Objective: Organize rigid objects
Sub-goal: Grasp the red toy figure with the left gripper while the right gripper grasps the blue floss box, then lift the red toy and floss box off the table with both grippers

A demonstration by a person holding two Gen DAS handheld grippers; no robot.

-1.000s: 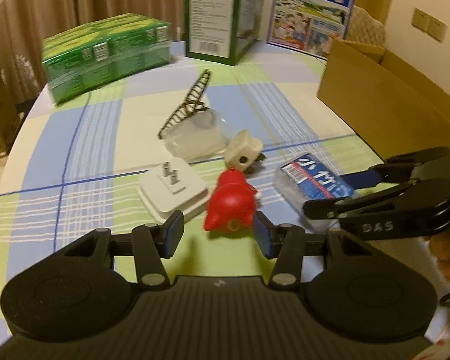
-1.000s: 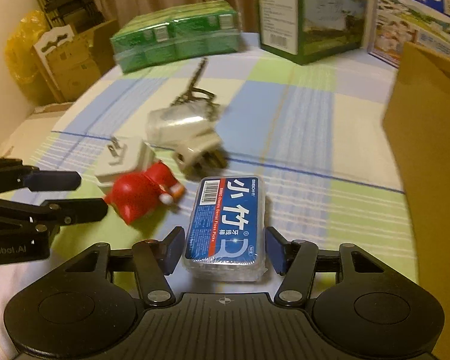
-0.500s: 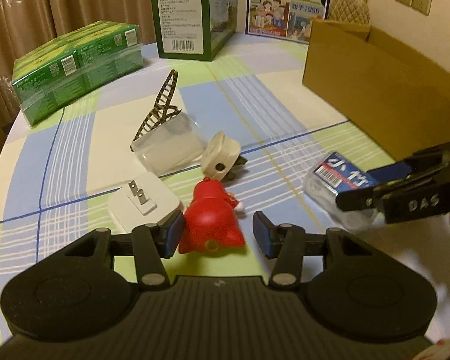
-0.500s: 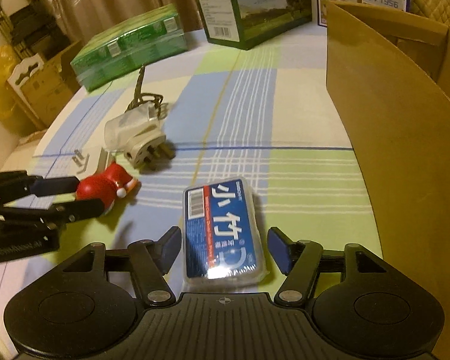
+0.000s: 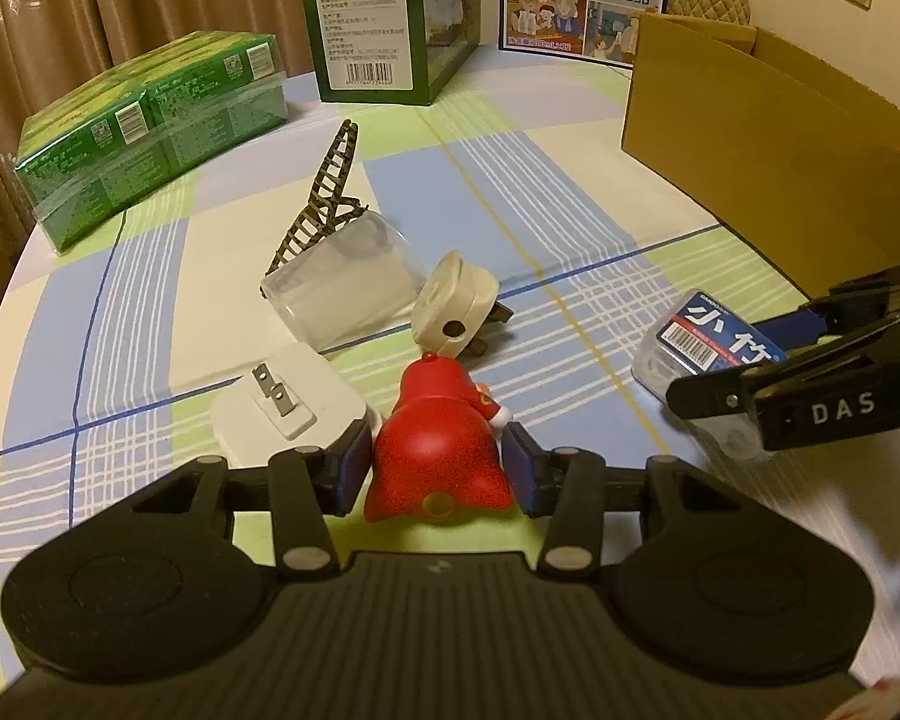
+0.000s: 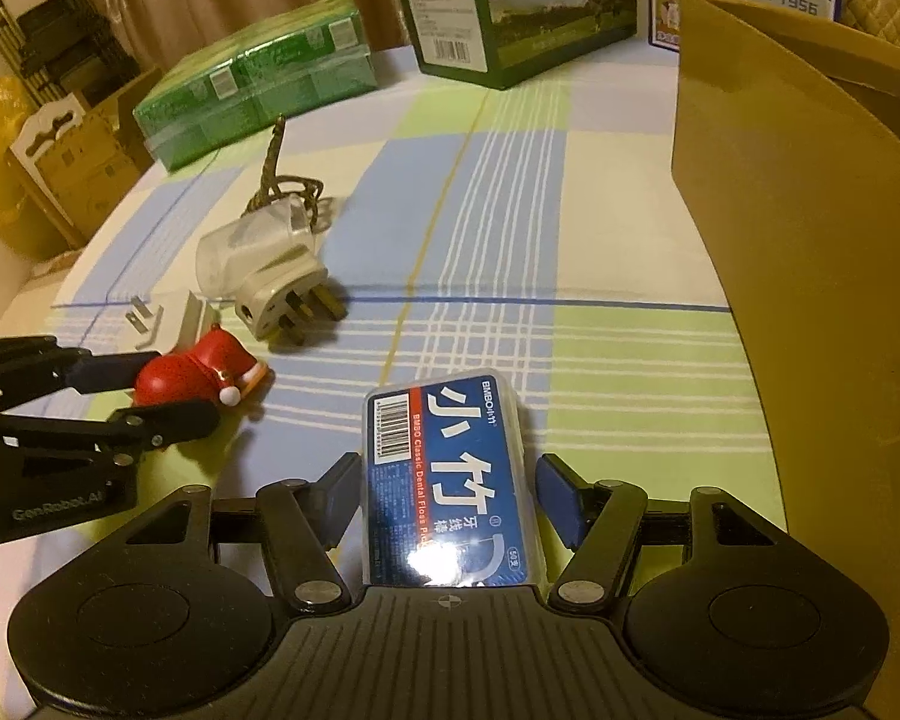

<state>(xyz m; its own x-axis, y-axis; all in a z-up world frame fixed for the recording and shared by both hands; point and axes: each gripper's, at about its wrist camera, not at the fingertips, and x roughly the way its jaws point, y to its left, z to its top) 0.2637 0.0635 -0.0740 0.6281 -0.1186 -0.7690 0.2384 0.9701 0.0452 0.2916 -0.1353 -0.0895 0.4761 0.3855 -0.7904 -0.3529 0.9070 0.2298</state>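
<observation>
Now, by label:
L gripper: left gripper [image 5: 438,468] has both blue pads against the flanks of the red plastic figurine [image 5: 441,450]; holding it, toy seems to rest on the cloth.
R gripper: right gripper [image 6: 444,501] straddles the blue-labelled clear plastic floss-pick box [image 6: 447,480]; left pad touching or nearly so, right pad shows a small gap, so narrow but not clamped.
Toy pos: near front edge of the checked tablecloth table [image 5: 570,228], just beside the white square charger w/ flat prongs [image 5: 288,414].
Box pos: front-right, close to the brown cardboard carton [image 6: 810,240] along the right edge.
Key relation: box long axis runs straight out from R gripper, along the fingers; pads face its long sides. R arm is nearer the carton, judged the drop spot.
Next (guess): R closes fully, lifts, swings right.
</observation>
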